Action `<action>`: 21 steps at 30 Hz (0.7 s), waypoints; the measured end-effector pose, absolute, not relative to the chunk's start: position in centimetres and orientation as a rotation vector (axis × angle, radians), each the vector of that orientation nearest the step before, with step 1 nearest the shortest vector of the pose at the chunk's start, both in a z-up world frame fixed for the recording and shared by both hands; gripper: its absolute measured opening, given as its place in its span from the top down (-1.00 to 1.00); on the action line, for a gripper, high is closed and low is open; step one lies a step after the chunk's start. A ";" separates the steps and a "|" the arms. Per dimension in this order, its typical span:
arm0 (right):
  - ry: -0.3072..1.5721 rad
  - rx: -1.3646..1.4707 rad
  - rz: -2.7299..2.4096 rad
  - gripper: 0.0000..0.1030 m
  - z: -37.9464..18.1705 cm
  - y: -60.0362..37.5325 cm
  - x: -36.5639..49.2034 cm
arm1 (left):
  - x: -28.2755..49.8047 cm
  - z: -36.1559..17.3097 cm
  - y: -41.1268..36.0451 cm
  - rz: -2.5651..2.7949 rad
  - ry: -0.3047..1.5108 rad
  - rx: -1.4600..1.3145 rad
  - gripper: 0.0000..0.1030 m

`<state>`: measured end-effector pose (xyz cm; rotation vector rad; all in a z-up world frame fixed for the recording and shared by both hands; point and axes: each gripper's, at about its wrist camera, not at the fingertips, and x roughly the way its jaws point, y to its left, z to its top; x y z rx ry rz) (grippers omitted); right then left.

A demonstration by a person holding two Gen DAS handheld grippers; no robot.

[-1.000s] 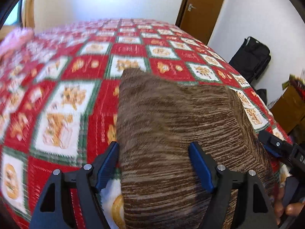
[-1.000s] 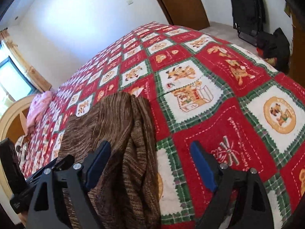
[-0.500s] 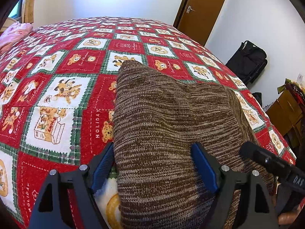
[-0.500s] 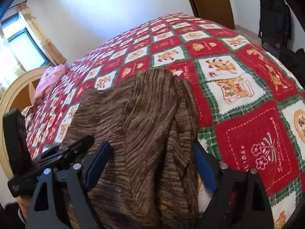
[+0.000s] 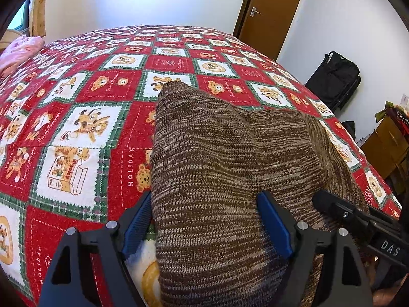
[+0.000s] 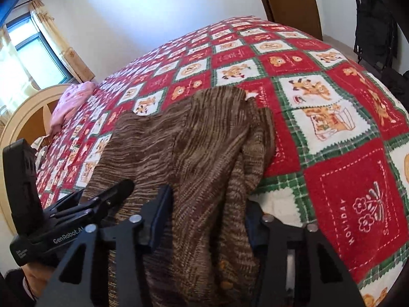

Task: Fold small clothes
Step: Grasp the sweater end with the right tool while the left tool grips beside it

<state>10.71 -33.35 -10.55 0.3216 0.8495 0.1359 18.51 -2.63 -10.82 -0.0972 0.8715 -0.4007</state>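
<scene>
Right wrist view, "GenRobot.AI" on left gripper (image 6: 120,192); "HOLIDAY" blanket (image 6: 358,192)

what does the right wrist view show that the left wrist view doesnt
Only the right wrist view: a window with curtains, a curved headboard, and the right tool, whose jaws have just been closing on a bunched fold of the sweater.

Only the left wrist view: cardboard boxes, and the left tool open astride the sweater's near edge.

Both: the sweater, quilt, pink cloth, door and black bag.
</scene>
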 end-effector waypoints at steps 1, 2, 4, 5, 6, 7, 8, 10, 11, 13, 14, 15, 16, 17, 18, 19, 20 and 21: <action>0.846 0.306 0.133 0.08 -10.5 -33.1 10.7 | 18.5 -10.8 -2.6 -0.401 0.871 -0.098 -0.60; 0.844 0.286 0.129 0.08 -10.4 -32.7 10.7 | 18.5 -10.8 -2.6 -0.402 0.871 -0.099 -0.60; 0.843 0.260 0.120 0.09 -10.4 -32.3 10.7 | 18.5 -10.8 -2.6 -0.402 0.870 -0.098 -0.60; 0.842 0.261 0.120 0.09 -10.4 -32.3 10.7 | 18.5 -10.8 -2.6 -0.401 0.870 -0.098 -0.59; 0.841 0.273 0.124 0.11 -10.4 -32.4 10.7 | 18.5 -10.8 -2.6 -0.400 0.869 -0.096 -0.57; 0.841 0.284 0.127 0.13 -10.4 -32.6 10.7 | 18.5 -10.8 -2.7 -0.399 0.867 -0.094 -0.56; 0.840 0.293 0.130 0.13 -10.5 -32.7 10.6 | 18.5 -10.7 -2.7 -0.398 0.866 -0.092 -0.54; 0.839 0.293 0.130 0.13 -10.5 -32.7 10.7 | 18.4 -10.7 -2.7 -0.394 0.864 -0.091 -0.51; 0.841 0.290 0.131 0.12 -10.5 -32.7 10.7 | 18.4 -10.7 -2.7 -0.393 0.863 -0.087 -0.49; 0.849 0.304 0.140 0.04 -10.6 -32.7 10.9 | 18.3 -10.6 -2.8 -0.390 0.860 -0.082 -0.46; 0.851 0.316 0.144 0.03 -10.7 -32.9 11.0 | 18.3 -10.6 -2.9 -0.390 0.858 -0.081 -0.44; 0.852 0.328 0.149 0.02 -10.8 -33.0 11.1 | 18.3 -10.6 -2.9 -0.391 0.857 -0.080 -0.39; 0.852 0.332 0.151 0.02 -10.9 -33.1 11.1 | 18.2 -10.5 -2.9 -0.391 0.854 -0.079 -0.36; 0.852 0.329 0.151 0.03 -10.9 -33.0 11.1 | 18.2 -10.5 -2.9 -0.392 0.851 -0.079 -0.30; 0.850 0.319 0.146 0.08 -10.8 -32.8 11.1 | 18.1 -10.5 -2.9 -0.391 0.847 -0.078 -0.23; 0.847 0.309 0.143 0.14 -10.7 -32.7 11.0 | 18.1 -10.4 -2.9 -0.392 0.845 -0.078 -0.20; 0.843 0.300 0.143 0.16 -10.6 -32.5 10.9 | 18.1 -10.4 -2.9 -0.390 0.842 -0.077 -0.12; 0.840 0.290 0.142 0.21 -10.6 -32.3 10.8 | 18.0 -10.3 -2.9 -0.387 0.837 -0.078 -0.01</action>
